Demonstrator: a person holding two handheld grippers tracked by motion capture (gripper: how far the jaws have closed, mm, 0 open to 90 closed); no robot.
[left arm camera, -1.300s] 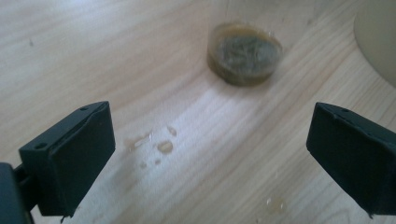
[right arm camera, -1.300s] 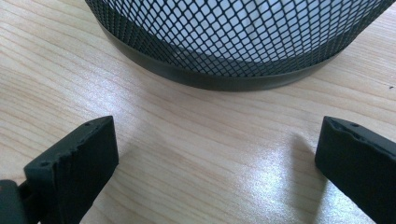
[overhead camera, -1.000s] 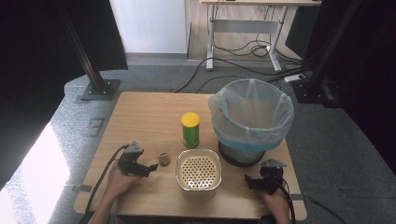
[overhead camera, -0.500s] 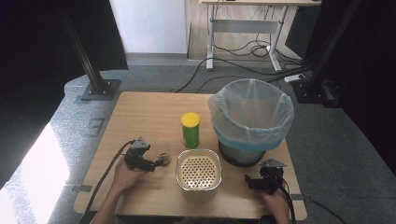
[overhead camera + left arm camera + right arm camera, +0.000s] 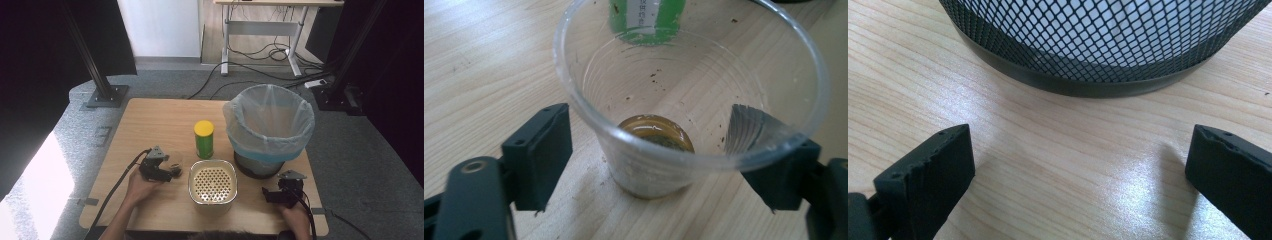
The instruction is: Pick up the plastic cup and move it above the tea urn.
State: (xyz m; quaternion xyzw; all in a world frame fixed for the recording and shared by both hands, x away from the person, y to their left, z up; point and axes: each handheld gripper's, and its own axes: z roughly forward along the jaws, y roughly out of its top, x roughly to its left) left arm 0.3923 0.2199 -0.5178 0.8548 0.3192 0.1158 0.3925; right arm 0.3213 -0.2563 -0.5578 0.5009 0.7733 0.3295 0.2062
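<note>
Flanking clear cup (image 5: 674,125): green can (image 5: 203,139), strainer box (image 5: 212,181)

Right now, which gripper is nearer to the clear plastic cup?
Left. The left gripper has the clear plastic cup between its jaws; the right gripper rests across the table beside the bin.

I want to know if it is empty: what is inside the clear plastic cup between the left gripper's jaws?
The cup holds a little brownish liquid at the bottom and dark specks on its wall. What is under the liquid cannot be seen.
</note>
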